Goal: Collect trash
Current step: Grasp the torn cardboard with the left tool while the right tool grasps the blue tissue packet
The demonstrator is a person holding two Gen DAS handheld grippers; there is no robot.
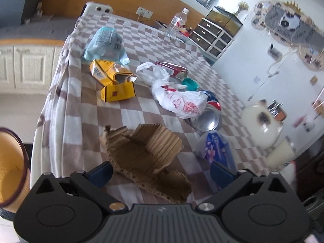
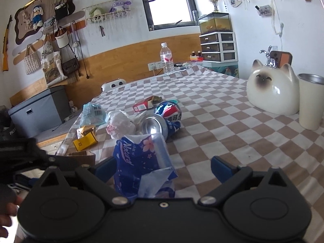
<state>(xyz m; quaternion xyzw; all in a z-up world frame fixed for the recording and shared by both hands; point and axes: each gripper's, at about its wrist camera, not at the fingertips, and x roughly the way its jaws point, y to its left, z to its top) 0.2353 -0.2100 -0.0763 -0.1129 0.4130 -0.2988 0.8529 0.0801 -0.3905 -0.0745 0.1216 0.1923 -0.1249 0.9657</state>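
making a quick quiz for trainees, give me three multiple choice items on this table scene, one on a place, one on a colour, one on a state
1. What lies between the left gripper's fingers?
A. torn cardboard piece
B. water bottle
C. ceramic cat

2. What colour are the small cartons near the table's left edge?
A. green
B. yellow
C. black

3. How does the cola can lie?
A. upright and sealed
B. on its side, crushed
C. inside the bin

Answers:
1 A: the torn cardboard piece sits between the open fingers.
2 B: the small cartons are yellow.
3 B: the cola can lies tipped and dented on the checked cloth.
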